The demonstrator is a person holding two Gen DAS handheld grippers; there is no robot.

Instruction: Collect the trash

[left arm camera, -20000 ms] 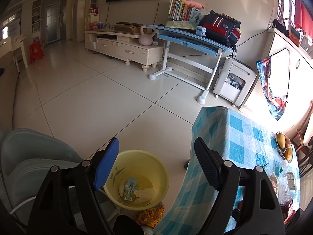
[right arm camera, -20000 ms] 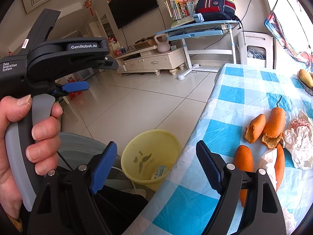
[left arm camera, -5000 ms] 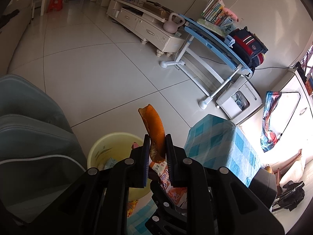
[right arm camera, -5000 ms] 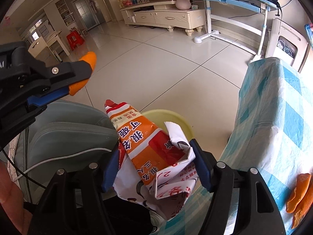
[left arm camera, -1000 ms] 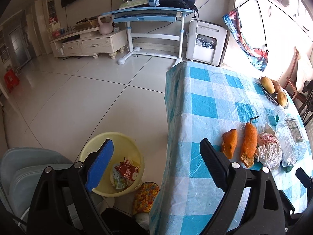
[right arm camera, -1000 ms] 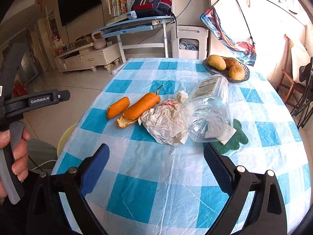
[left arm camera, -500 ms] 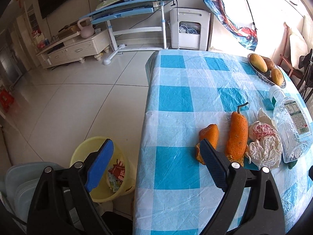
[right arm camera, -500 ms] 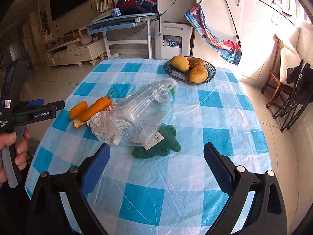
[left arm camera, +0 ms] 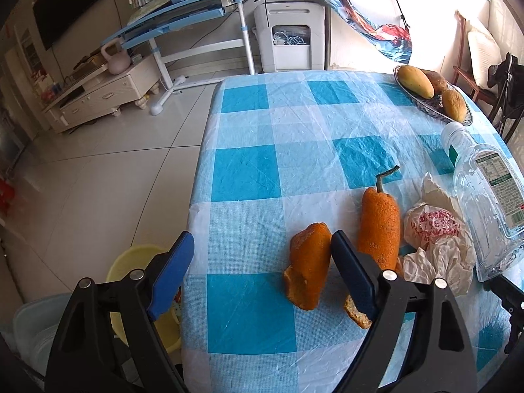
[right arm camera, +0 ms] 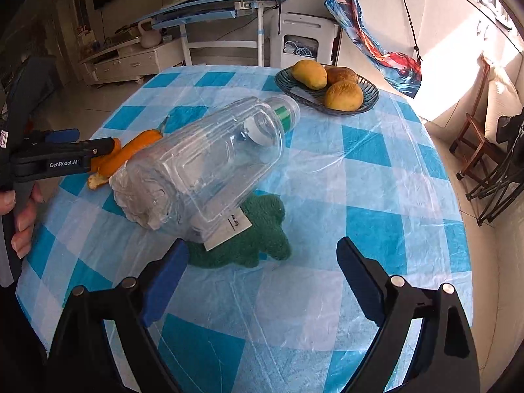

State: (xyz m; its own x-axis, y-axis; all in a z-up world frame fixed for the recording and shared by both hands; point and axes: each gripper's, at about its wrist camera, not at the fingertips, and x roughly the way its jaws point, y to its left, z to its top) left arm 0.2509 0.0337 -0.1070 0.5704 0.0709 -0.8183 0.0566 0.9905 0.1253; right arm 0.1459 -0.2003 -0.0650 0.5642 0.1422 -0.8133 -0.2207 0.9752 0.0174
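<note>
My left gripper (left arm camera: 258, 271) is open and empty over the table's left edge. A short orange peel piece (left arm camera: 309, 263) lies just inside its right finger. A longer orange piece with a stem (left arm camera: 380, 226) and crumpled white wrappers (left arm camera: 435, 242) lie beyond. My right gripper (right arm camera: 262, 275) is open and empty, facing a clear plastic bottle (right arm camera: 209, 163) lying on its side over a green cloth (right arm camera: 258, 229). The yellow trash bin (left arm camera: 131, 262) stands on the floor at the left.
A dark bowl of fruit (right arm camera: 327, 88) sits at the table's far side. The checked tablecloth (left arm camera: 294, 131) covers the table. A grey chair (left arm camera: 29, 327) is beside the bin. A blue desk (left arm camera: 183, 9) and a white cabinet (left arm camera: 288, 42) stand behind.
Both grippers have moved in closer over the table. The left now has the short orange piece by its right finger; the right has come nearer to the bottle.
</note>
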